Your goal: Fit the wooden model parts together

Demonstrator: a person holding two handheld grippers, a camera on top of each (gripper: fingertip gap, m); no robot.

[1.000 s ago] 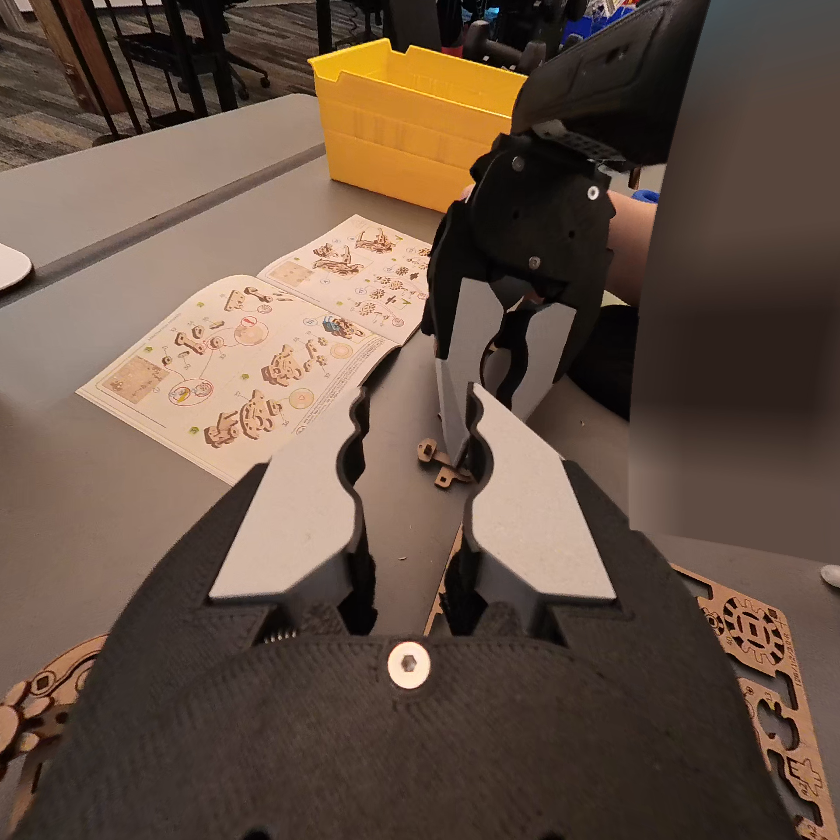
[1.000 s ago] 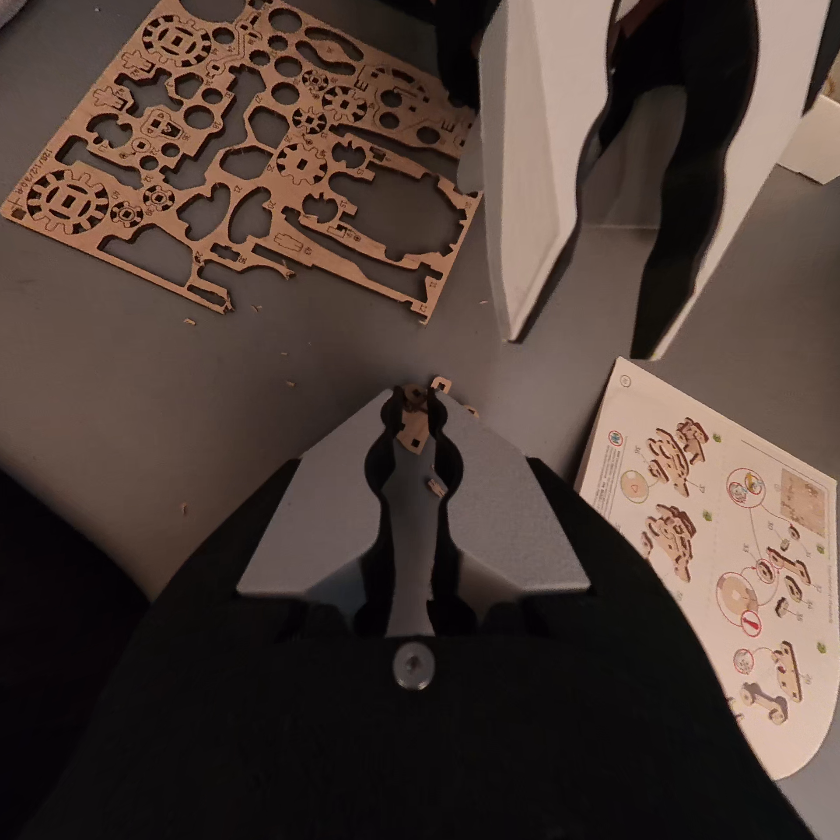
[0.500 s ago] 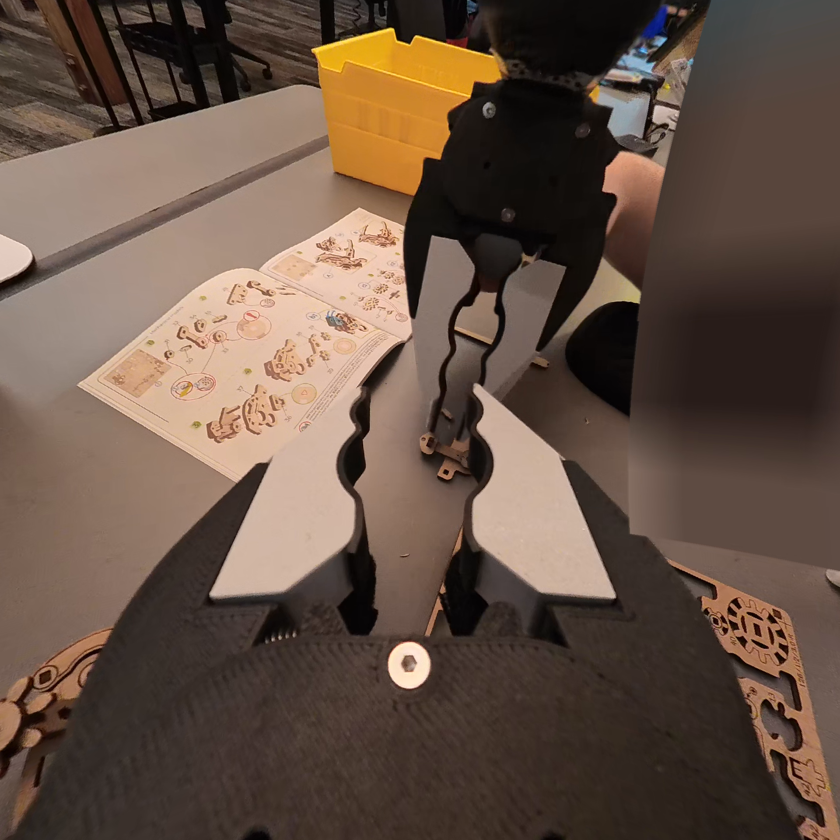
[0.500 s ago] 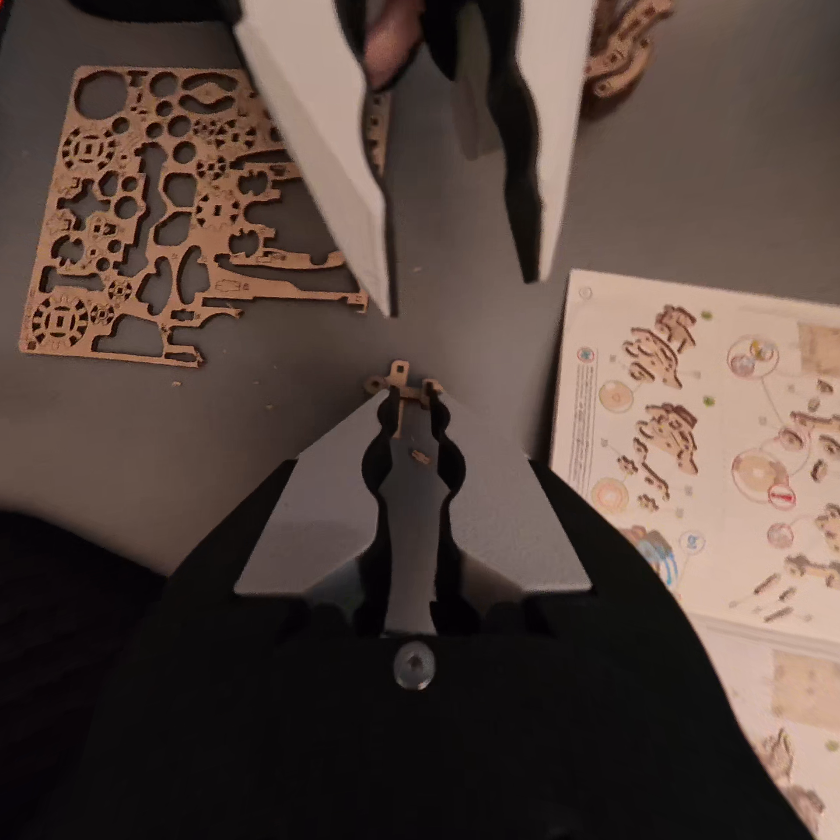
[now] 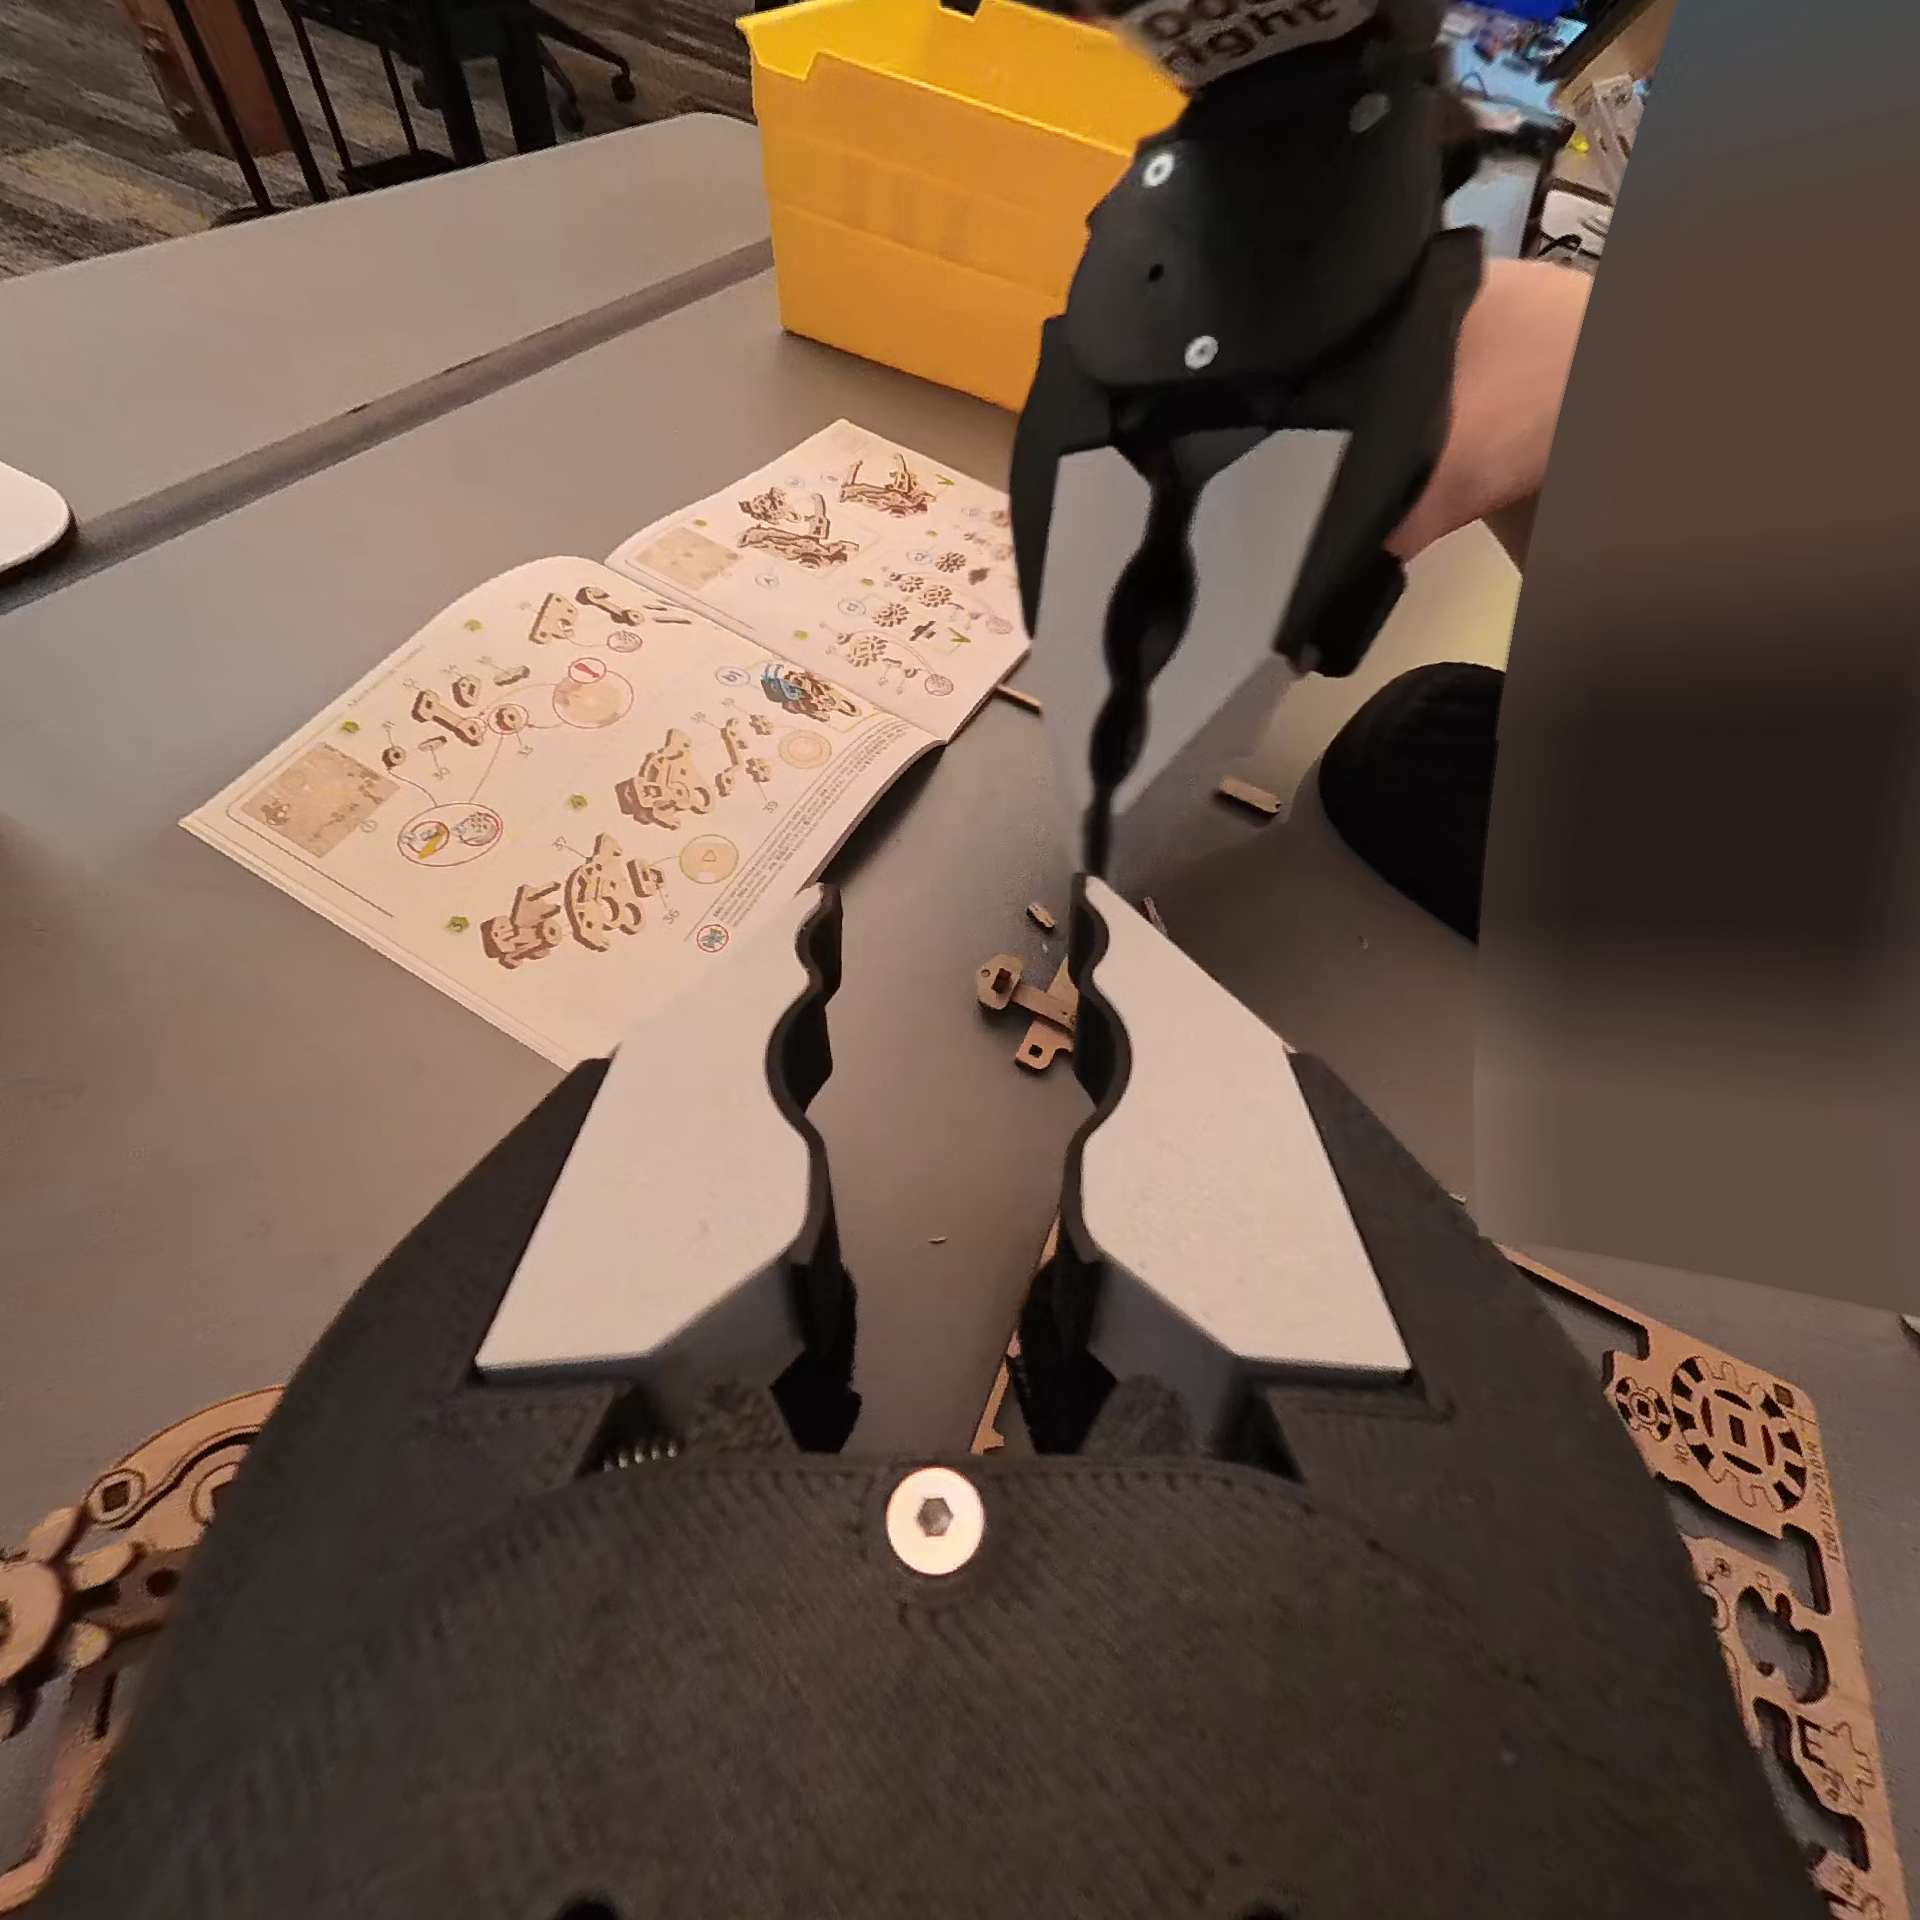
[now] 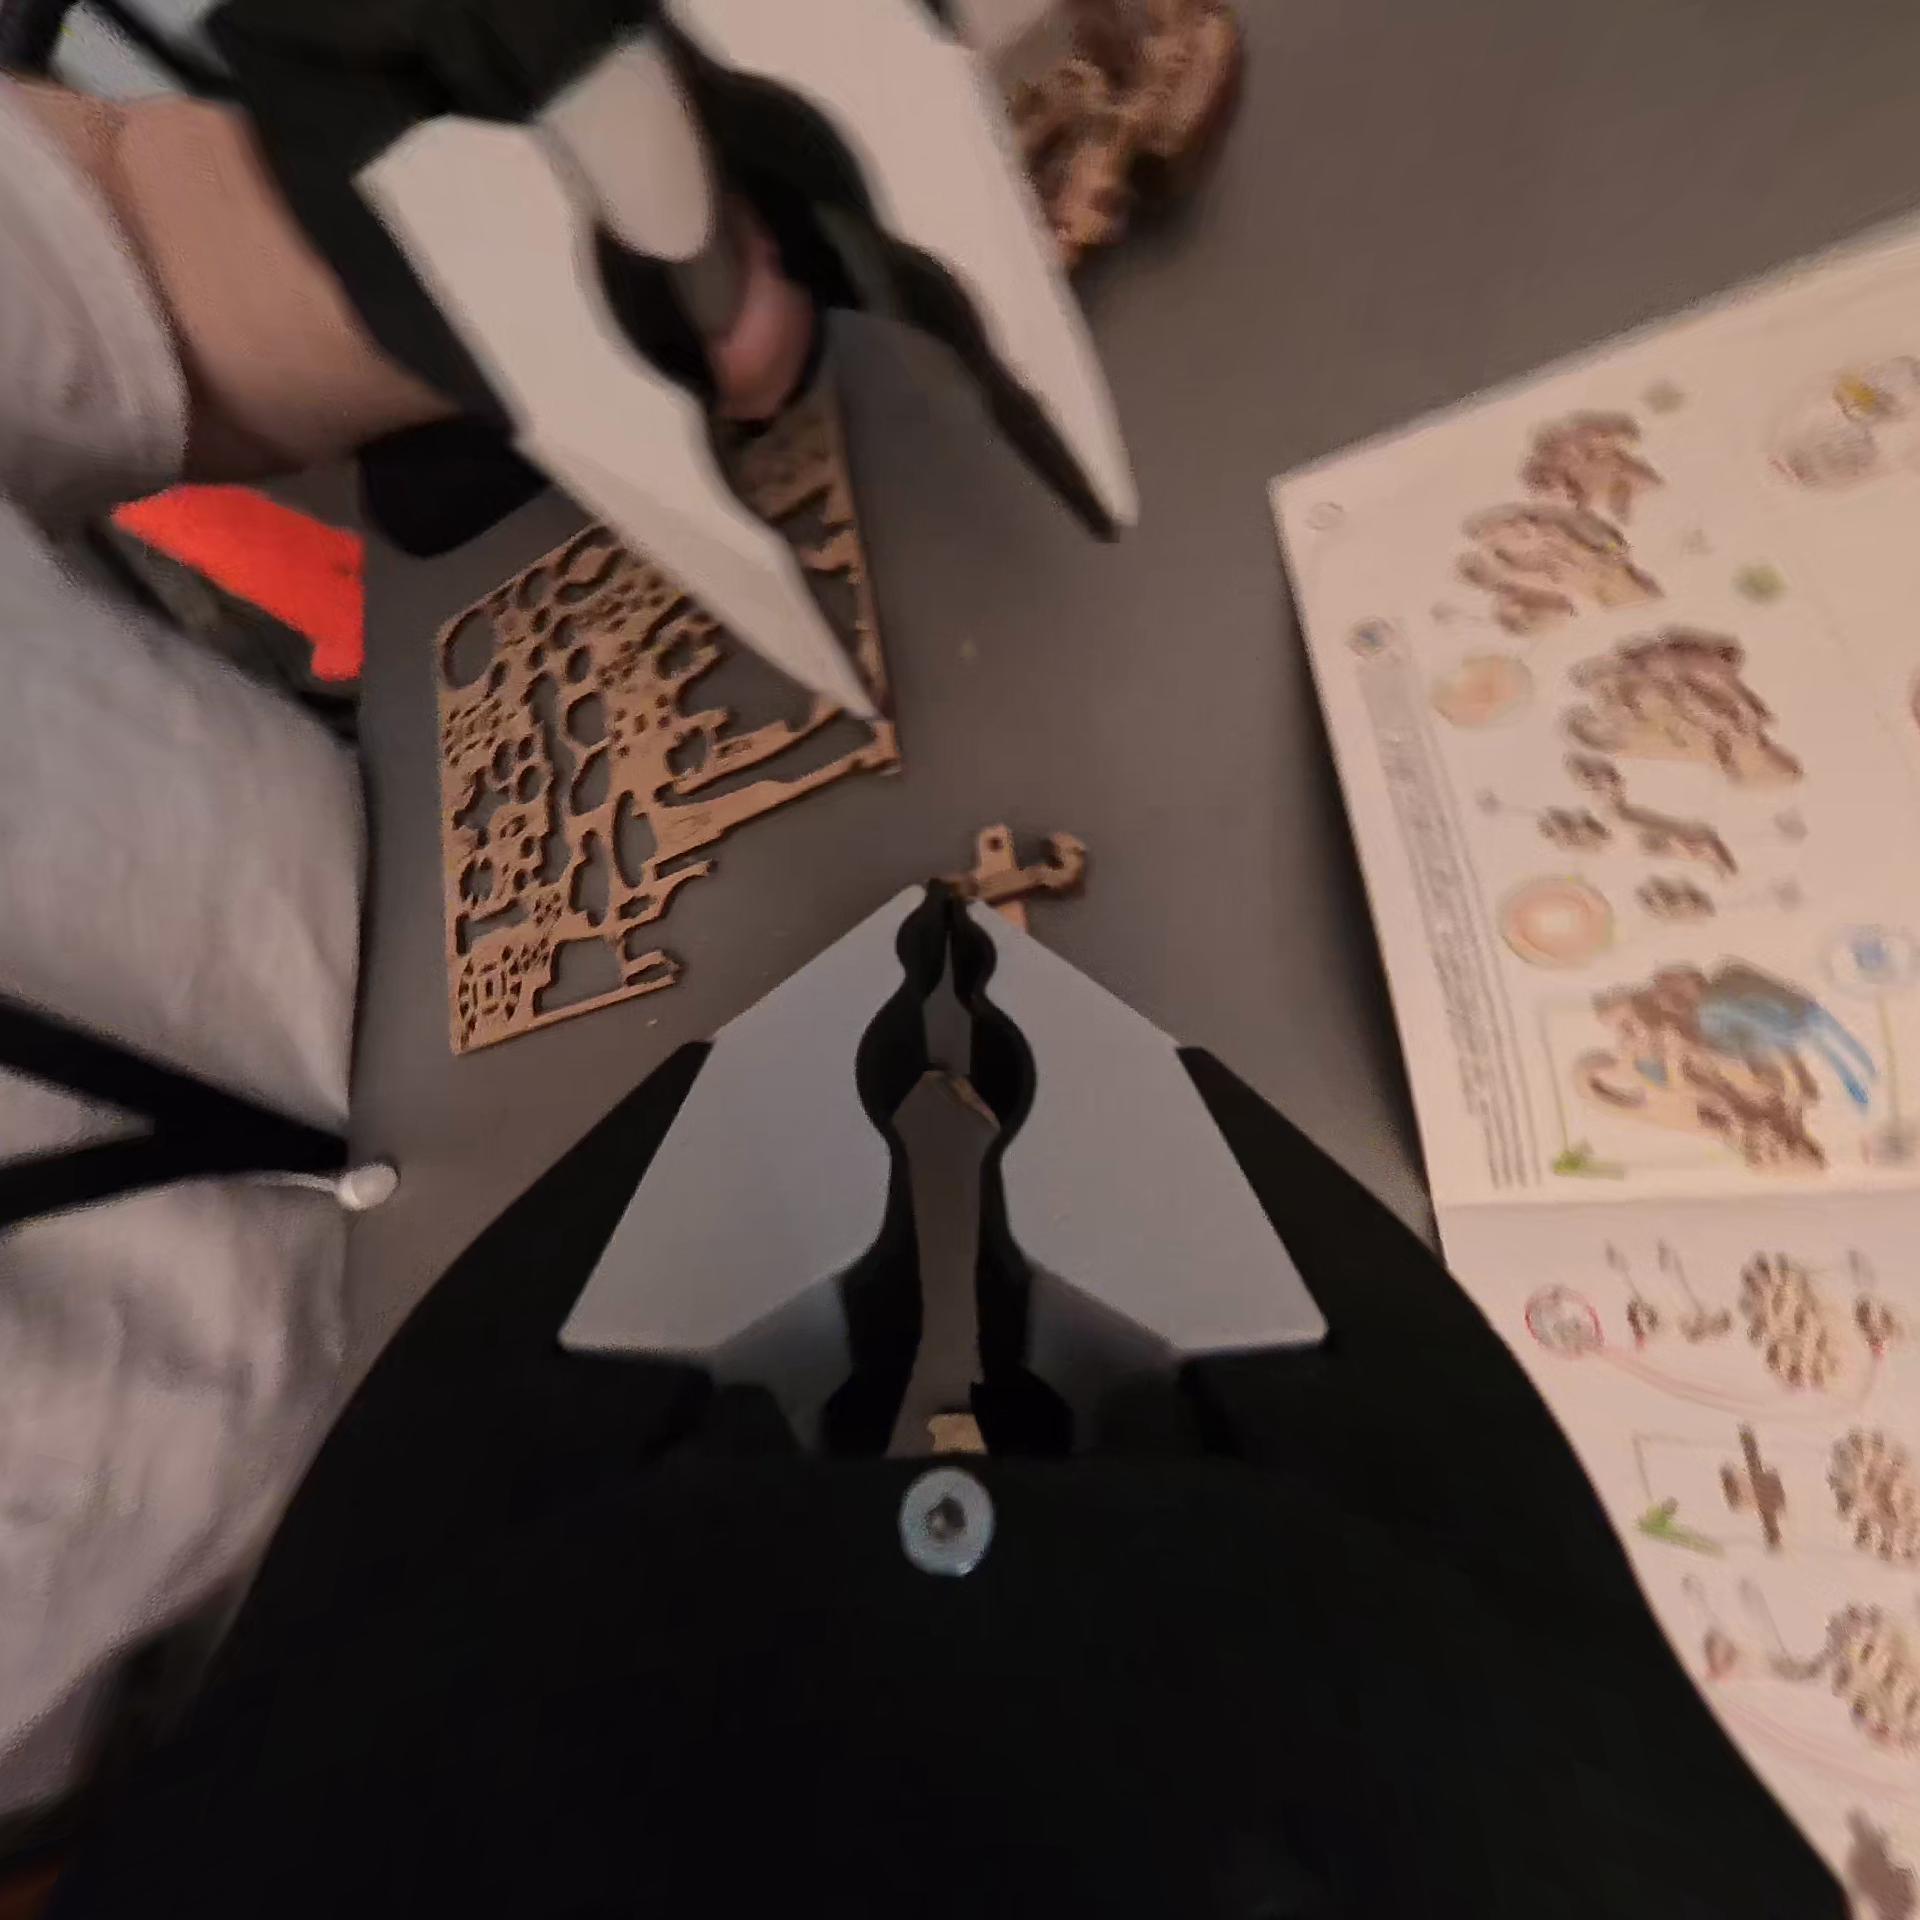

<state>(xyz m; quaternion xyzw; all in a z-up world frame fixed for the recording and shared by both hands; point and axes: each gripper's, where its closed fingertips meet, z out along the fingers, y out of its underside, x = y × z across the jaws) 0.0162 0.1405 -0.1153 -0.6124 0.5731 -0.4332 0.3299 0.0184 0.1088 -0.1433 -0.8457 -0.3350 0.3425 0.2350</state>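
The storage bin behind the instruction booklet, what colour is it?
Plain yellow; the bin shows best in the left wrist view.

On the table (image 5: 260,1091) ahead of you, the booklet (image 5: 582,769) lies left of the small wooden part (image 5: 1023,1003). The bin (image 5: 914,239) stands behind the booklet. A cut-out sheet (image 5: 1756,1538) lies near your right, another (image 5: 62,1558) near your left.
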